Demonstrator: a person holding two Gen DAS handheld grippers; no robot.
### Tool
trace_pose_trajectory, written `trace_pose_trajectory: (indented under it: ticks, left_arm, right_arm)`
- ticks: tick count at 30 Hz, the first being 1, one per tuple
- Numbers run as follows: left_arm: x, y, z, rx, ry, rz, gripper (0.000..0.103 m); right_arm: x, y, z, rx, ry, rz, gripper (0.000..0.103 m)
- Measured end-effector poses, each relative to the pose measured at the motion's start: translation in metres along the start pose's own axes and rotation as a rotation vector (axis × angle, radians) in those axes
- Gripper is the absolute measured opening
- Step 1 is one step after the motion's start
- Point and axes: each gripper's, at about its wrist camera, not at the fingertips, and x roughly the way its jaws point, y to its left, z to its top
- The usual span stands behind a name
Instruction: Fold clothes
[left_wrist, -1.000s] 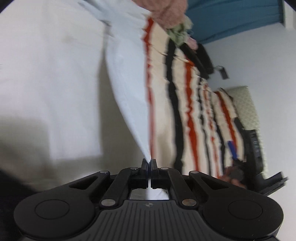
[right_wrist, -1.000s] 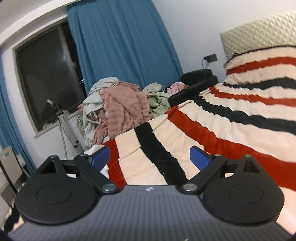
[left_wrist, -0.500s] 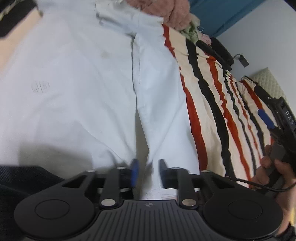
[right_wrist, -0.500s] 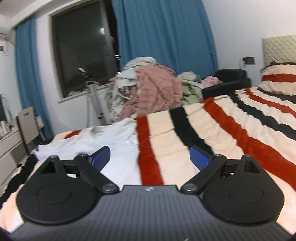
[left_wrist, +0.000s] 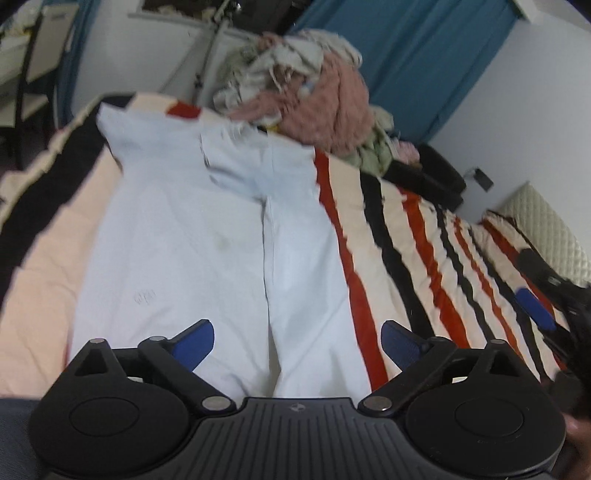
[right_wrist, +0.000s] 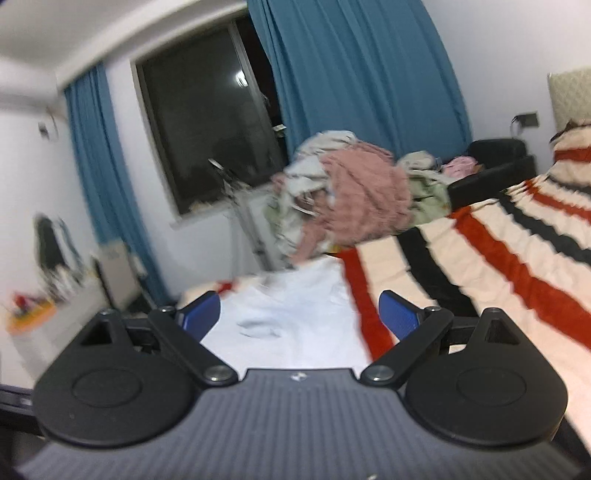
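Both grippers are wide open now: the left gripper (left_wrist: 297, 341) just let go of the white shirt (left_wrist: 207, 240), so one side lies folded over on the striped blanket (left_wrist: 424, 266). Right gripper (right_wrist: 299, 315) holds nothing. Laundry pile (left_wrist: 314, 92) waits behind.

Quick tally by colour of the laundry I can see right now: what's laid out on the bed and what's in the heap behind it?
White: 1, the white T-shirt laid flat on the striped blanket.
Pink: 1, the pink knit in the heap.
Pale green: 1, the green garment beside it.
Greyish-white: 1, crumpled cloth on top.
Total: 4 distinguishable.
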Motion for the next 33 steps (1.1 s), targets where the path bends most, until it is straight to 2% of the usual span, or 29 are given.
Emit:
trace_pose_trajectory:
  ticks: [5,9,13,16,21,24,26,30,31,33]
  left_arm:
    - [-0.042,-0.026,0.014,0.036,-0.057,0.067,0.102]
    - [-0.062,-0.043,0.021,0.037,-0.072,0.124,0.102]
    - [-0.071,-0.050,0.037,0.043,-0.123,0.161,0.102]
    - [-0.064,-0.047,0.052,0.060,-0.160,0.168,0.103]
    - [-0.020,-0.026,0.063,0.108,-0.250,0.181,0.103]
    - [0.012,-0.007,0.064,0.152,-0.283,0.182,0.103]
    - [0.024,0.015,0.065,0.138,-0.288,0.199,0.103]
    - [0.048,0.060,0.067,0.109,-0.298,0.232,0.102]
    - [0.054,0.071,0.067,0.101,-0.300,0.240,0.102]
    - [0.066,0.093,0.068,0.087,-0.305,0.257,0.102]
  right_arm:
    - [-0.031,0.025,0.029,0.042,0.045,0.088,0.094]
    - [-0.037,0.040,0.051,0.043,0.095,0.109,0.094]
    - [-0.015,0.044,0.068,0.001,0.149,0.081,0.094]
    - [0.005,0.046,0.079,-0.036,0.187,0.054,0.094]
    - [0.057,0.045,0.073,-0.135,0.213,0.016,0.094]
    - [0.098,0.047,0.056,-0.159,0.266,0.036,0.094]
    - [0.128,0.054,0.044,-0.195,0.278,0.051,0.094]
    - [0.207,0.085,0.007,-0.294,0.308,0.100,0.092]
    - [0.228,0.093,-0.003,-0.319,0.316,0.114,0.086]
    - [0.270,0.110,-0.023,-0.370,0.334,0.143,0.083]
